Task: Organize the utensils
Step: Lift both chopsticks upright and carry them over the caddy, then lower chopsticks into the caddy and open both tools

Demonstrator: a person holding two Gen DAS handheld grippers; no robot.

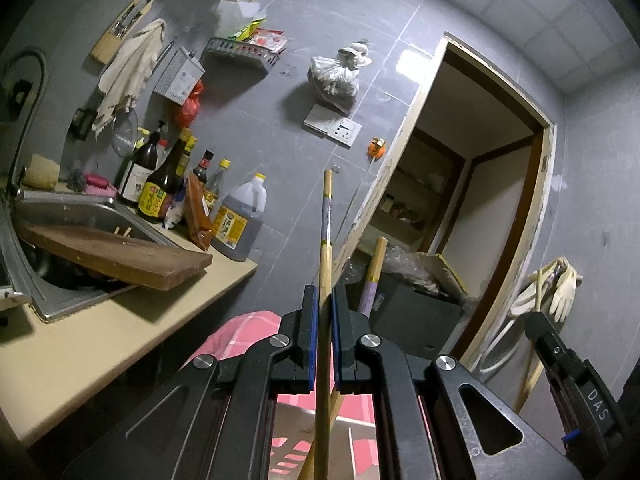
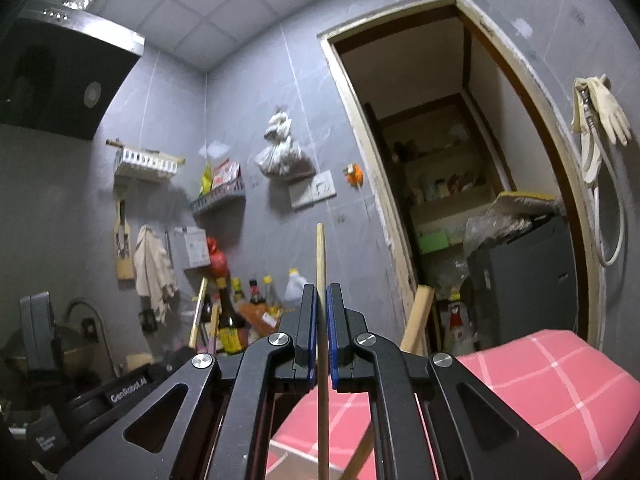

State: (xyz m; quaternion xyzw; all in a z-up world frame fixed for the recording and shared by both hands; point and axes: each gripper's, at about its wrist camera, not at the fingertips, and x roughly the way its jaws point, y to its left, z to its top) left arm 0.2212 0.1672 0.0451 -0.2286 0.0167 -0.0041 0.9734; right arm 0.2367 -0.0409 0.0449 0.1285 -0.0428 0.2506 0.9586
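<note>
In the left wrist view, a sink (image 1: 80, 216) with a wooden cutting board (image 1: 120, 254) lying across it is sitting at the far left on the beige bench (image 1: 80, 340), with sauce bottles (image 1: 168, 184) crowding behind it against the grey wall. Moving rightward, the left claw (image 1: 323, 300) is pinching a long chopstick (image 1: 326, 216) narrowly between its blue pads; the stick is pointing up and away, its banded end rising well clear of the bench. A second, thicker wooden stick (image 1: 376, 268) is standing just to the right of that claw, and further right the other tool's black body is edging into the picture.

In the right wrist view, the right claw (image 2: 322, 300) is likewise closing narrowly on a plain chopstick (image 2: 320, 256), held upright in front of the wall, with a pink checked cloth (image 2: 552, 376) lying below to the right.

Both sticks are apparently being carried toward a holder, which I cannot pick out for certain. To do this well, the person should be keeping each stick gripped firmly near its middle, aligning the two tips in parallel, and lowering them slowly so neither pivots or slips between the pads.
</note>
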